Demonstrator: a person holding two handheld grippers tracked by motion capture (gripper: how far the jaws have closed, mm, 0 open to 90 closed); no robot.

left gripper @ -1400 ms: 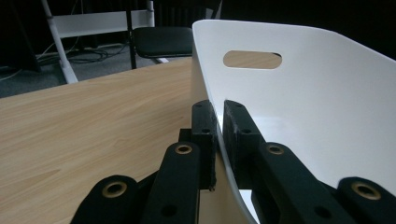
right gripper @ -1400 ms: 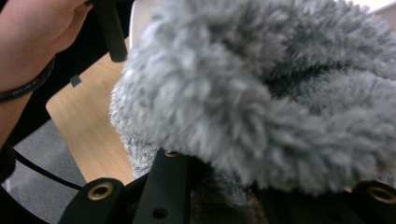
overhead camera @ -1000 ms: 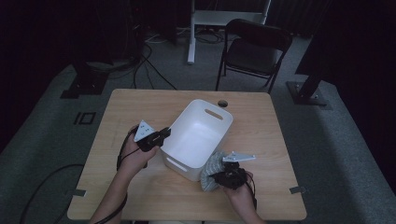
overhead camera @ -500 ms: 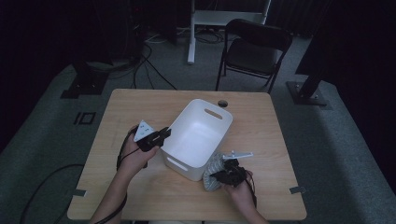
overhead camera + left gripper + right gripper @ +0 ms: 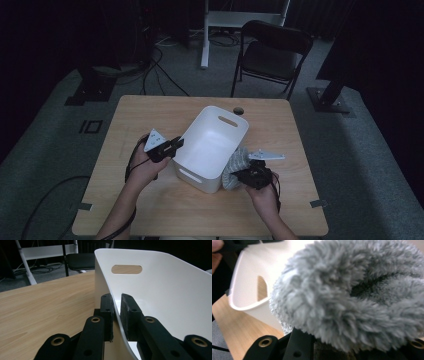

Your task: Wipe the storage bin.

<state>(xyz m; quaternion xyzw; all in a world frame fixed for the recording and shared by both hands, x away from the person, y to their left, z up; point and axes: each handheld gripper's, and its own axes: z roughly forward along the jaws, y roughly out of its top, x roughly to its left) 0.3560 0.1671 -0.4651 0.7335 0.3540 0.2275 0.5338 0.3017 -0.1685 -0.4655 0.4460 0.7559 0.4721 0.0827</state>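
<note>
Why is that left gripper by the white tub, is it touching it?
Touching. In the left gripper view, the left gripper has its two black jaws pinched on the white tub's thin wall, one each side.

In the right gripper view the fluffy grey item (image 5: 352,297), blurred and cut off at twelve and three o'clock, hides the right gripper's (image 5: 337,350) jaw tips, and the white bin (image 5: 249,282) behind it is soft-focused.

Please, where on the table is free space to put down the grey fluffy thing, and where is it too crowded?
Free: the table strip behind the white bin, and the front edge between the two forearms. Inside the bin is also bare. Crowded: both bin sides, where the left gripper clamps the rim and the right gripper holds the fluffy thing.
</note>
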